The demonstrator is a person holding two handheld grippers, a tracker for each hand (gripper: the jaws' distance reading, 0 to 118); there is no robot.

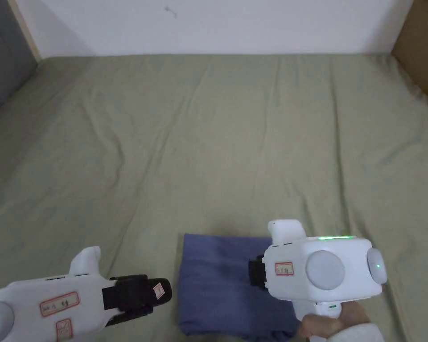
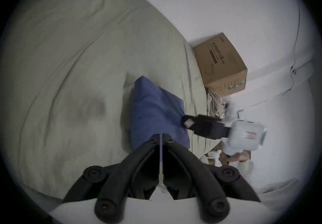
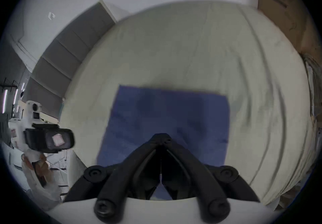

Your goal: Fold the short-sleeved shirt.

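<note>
shirt (image 1: 217,285): near edge cut off by the head view's bottom; right part hidden behind right gripper body.
right gripper (image 1: 254,271): tips hidden behind its housing in head view.
cardboard box (image 1: 420,49): cropped at bed's far right corner.
left gripper (image 3: 59,140): motion-blurred in right gripper view.
</note>
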